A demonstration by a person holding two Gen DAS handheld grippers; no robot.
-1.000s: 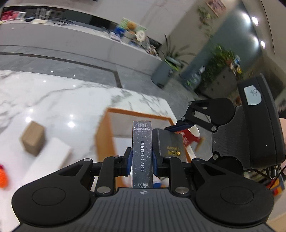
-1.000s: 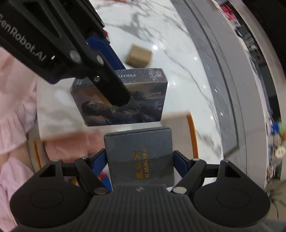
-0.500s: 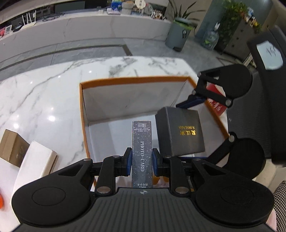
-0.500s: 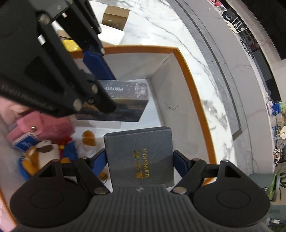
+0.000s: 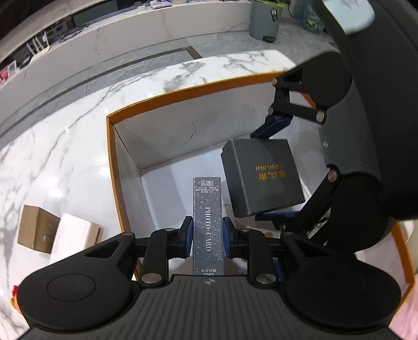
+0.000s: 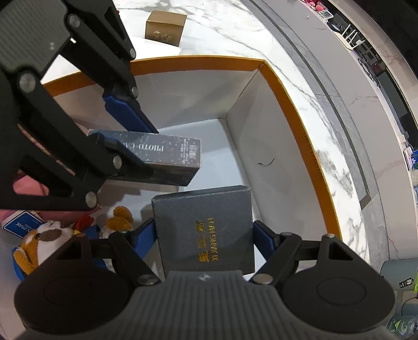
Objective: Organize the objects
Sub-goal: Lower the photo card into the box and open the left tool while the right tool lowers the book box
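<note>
White marble tabletop [image 5: 65, 146] with grey veins, glossy under spots of overhead light. Beyond its curved edge, grey tiled floor [image 5: 146, 58] crossed by a dark stripe, then a long pale marble counter [image 5: 135, 28] cluttered with small items. Grey bin [image 5: 265, 19] standing at the counter's far end.

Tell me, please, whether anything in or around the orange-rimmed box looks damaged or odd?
One small flaw: a dark scuff or tear marks the white inner wall of the orange-rimmed box, also seen from the left wrist. Otherwise nothing stands out.
</note>
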